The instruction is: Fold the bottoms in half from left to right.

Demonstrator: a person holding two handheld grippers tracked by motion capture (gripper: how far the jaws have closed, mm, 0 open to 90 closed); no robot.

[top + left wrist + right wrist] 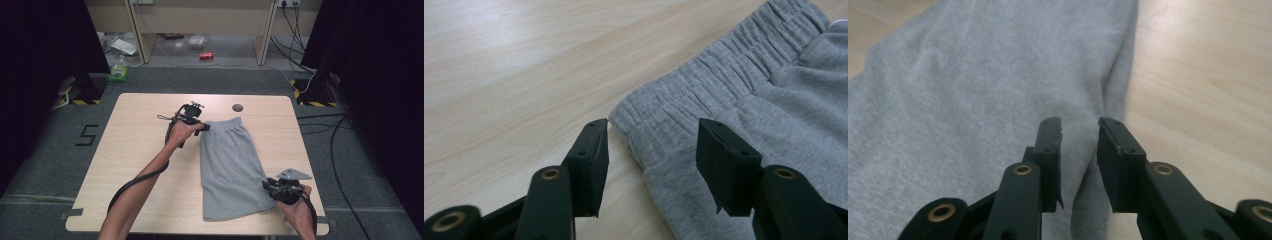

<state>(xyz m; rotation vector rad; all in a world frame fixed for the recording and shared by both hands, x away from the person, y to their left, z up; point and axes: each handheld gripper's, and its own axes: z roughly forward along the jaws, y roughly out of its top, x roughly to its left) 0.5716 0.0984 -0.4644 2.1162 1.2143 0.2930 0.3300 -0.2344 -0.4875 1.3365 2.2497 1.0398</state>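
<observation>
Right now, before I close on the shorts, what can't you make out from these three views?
- High view: jaws of the left gripper at the waistband of the grey shorts, too small to tell if they touch.
- High view: right gripper at the shorts' edge, contact too small to judge.
- Right gripper view: fabric between the pads, its lower part cut off by the frame edge.
- High view: dark round mark on the table, too small to identify.

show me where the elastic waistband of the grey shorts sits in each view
High view: the waistband is the far end of the grey shorts, beside the left gripper.
Left gripper view: it runs from centre to upper right, its corner between the open jaws.
Right gripper view: plain grey cloth, no gathered band there.
Shared landmark: the light wooden table.
</observation>
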